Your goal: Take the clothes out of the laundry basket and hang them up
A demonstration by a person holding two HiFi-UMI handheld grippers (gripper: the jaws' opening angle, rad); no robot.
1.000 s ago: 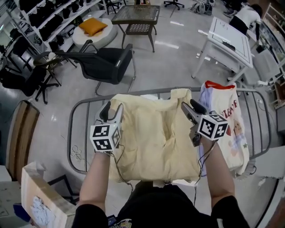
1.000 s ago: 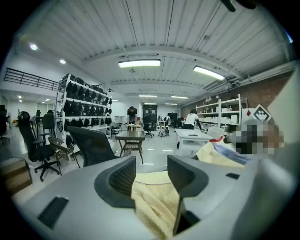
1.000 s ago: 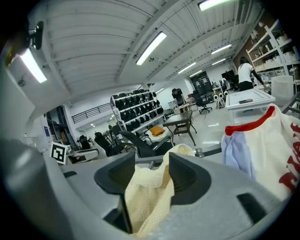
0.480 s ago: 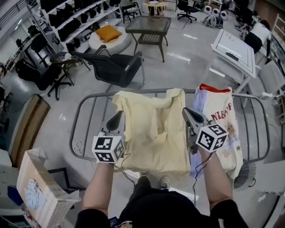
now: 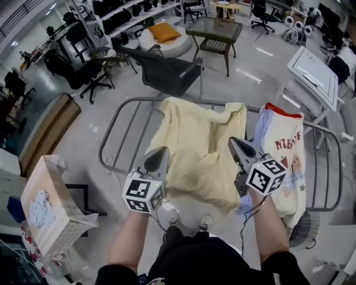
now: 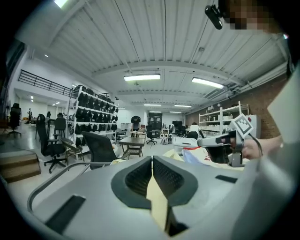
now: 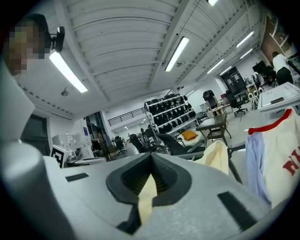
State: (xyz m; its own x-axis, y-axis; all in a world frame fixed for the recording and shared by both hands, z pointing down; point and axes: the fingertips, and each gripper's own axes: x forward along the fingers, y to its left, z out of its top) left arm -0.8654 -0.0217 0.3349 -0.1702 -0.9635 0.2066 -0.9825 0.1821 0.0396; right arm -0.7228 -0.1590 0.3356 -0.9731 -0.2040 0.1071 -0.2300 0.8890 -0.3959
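Head view: a pale yellow cloth garment [image 5: 194, 142] lies spread over a grey metal-tube drying rack [image 5: 118, 139], its far edge draped on the rack's far rail and its near edge drawn towards the person. The left gripper [image 5: 158, 156] is at the garment's near left edge and the right gripper [image 5: 236, 146] is at its right edge. In the left gripper view the jaws are pressed together with a strip of the yellow cloth pinched between them, having just finished closing on it. The right gripper view shows the same hold: jaws together, with a fold of the yellow cloth caught in the gap.

Just beside the yellow garment, on the right part of the rack, hangs a white printed garment with a red collar [image 5: 285, 161]. The rack stands on a glossy pale grey floor [image 5: 83, 161] that mirrors the ceiling lights.

Beyond the rack are a black swivel chair [image 5: 167, 69], a dark-framed glass-topped table [image 5: 217, 28] and an orange cushion [image 5: 165, 32] resting on a round white seat [image 5: 147, 42]. Tall shelves of black bags [image 5: 125, 14] line the far wall. A white tilted drafting table [image 5: 314, 69] stands at the right. At the near left are an open cardboard box [image 5: 47, 209] and a brown wooden panel [image 5: 47, 131].
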